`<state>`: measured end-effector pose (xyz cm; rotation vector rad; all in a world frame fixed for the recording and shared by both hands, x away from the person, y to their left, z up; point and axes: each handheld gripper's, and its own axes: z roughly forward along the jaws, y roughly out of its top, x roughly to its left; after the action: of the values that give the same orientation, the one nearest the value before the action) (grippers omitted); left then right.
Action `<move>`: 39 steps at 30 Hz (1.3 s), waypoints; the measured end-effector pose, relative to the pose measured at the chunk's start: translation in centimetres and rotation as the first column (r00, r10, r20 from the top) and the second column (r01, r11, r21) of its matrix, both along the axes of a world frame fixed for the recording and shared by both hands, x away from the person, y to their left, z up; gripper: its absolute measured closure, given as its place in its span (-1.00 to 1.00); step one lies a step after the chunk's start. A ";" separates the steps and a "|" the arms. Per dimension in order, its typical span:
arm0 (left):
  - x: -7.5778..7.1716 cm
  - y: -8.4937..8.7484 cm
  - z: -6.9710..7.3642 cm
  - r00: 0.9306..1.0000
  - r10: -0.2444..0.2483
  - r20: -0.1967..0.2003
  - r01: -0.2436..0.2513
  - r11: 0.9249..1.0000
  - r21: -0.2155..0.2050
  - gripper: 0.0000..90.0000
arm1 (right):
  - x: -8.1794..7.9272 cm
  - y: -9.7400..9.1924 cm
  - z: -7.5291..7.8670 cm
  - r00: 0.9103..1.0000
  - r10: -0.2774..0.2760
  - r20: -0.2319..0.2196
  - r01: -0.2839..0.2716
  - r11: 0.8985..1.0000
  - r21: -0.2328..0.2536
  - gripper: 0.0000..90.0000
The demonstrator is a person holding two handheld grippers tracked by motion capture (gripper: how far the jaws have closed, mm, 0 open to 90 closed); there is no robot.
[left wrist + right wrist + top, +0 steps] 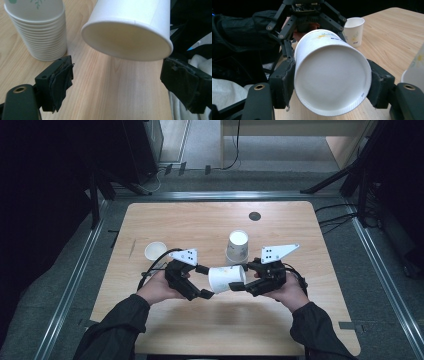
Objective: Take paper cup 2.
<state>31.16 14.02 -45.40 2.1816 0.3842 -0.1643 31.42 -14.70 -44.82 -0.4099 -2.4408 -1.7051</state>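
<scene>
Lab — railed floor (75, 280), tripod legs (327, 182), cables (332, 220).

A white paper cup (226, 279) is held on its side above the counter (300, 320), base clamped, open mouth facing left.

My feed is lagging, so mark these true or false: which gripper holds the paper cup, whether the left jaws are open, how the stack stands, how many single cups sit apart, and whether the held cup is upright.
1. The right gripper is shut on the paper cup. True.
2. The left gripper clamps that cup. False: its jaws stand open, clear of the rim.
3. The stack of paper cups stands upside down. True.
4. Two single cups sit at the table's left. False: one single cup sits there.
5. The held cup is upright. False: it lies sideways, mouth toward the left gripper.
</scene>
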 end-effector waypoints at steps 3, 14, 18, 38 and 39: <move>0.0 -0.2 -0.2 1.000 -0.010 0.004 0.010 1.000 -0.009 -0.74 | 0.0 0.2 0.0 1.000 0.006 0.000 -0.006 1.000 -0.005 -0.26; 0.1 -0.4 -0.3 1.000 -0.029 0.008 0.030 0.998 -0.063 -0.71 | 0.0 0.9 -0.3 0.999 0.029 -0.016 -0.030 1.000 -0.002 -0.26; 0.0 -0.6 -0.5 0.999 -0.045 0.005 0.045 0.997 -0.065 -0.71 | -0.1 1.2 -0.5 0.999 0.042 -0.021 -0.042 0.999 -0.005 -0.26; -0.1 -0.6 -0.6 0.998 -0.064 0.010 0.065 0.997 -0.050 -0.51 | -0.1 1.7 -0.8 0.998 0.053 -0.031 -0.053 0.998 -0.018 -0.24; -0.1 -0.6 -0.6 0.998 -0.064 0.012 0.065 0.997 -0.044 -0.51 | -0.1 1.8 -0.8 0.998 0.052 -0.028 -0.052 0.998 -0.021 -0.24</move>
<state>31.09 13.44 -45.99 2.1510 0.3018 -0.1954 31.37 -12.94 -45.61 -0.3669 -2.4304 -1.6427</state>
